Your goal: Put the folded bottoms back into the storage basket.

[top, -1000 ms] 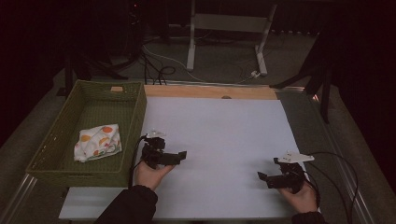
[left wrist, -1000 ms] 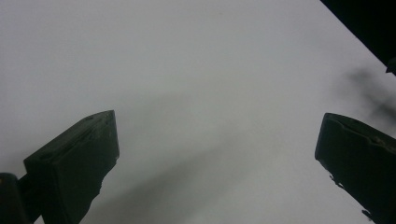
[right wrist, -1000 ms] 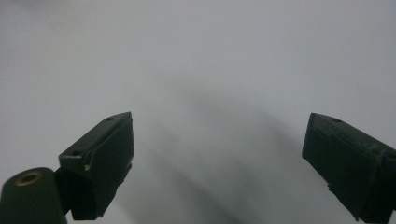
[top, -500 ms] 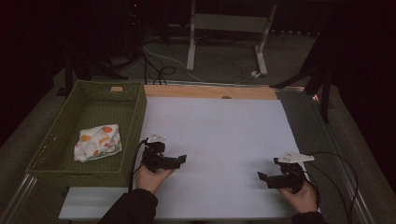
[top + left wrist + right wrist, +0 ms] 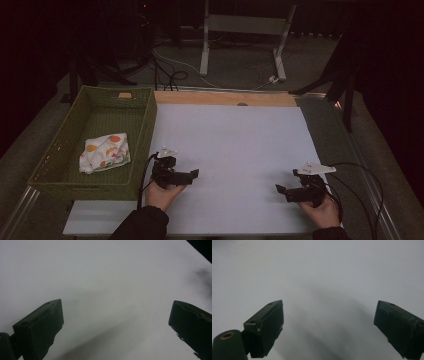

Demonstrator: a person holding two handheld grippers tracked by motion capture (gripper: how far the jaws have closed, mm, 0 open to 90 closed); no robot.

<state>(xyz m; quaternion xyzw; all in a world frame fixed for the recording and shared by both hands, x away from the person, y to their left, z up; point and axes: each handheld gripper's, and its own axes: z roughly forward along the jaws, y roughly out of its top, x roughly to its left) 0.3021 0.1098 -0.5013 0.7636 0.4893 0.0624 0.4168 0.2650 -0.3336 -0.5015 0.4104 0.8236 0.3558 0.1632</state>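
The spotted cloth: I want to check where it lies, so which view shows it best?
The high view. There the spotted cloth lies folded on the floor of the green basket, near its front right corner. The left gripper view and the right gripper view both look along open jaws at the white tabletop.

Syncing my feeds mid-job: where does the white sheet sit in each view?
High view: white sheet mid-table, right of the green basket, under left claw and right claw.
Left gripper view: behind the open jaws, dark edge top right.
Right gripper view: behind the open jaws.
Shared landmark: the sheet's plain white surface.
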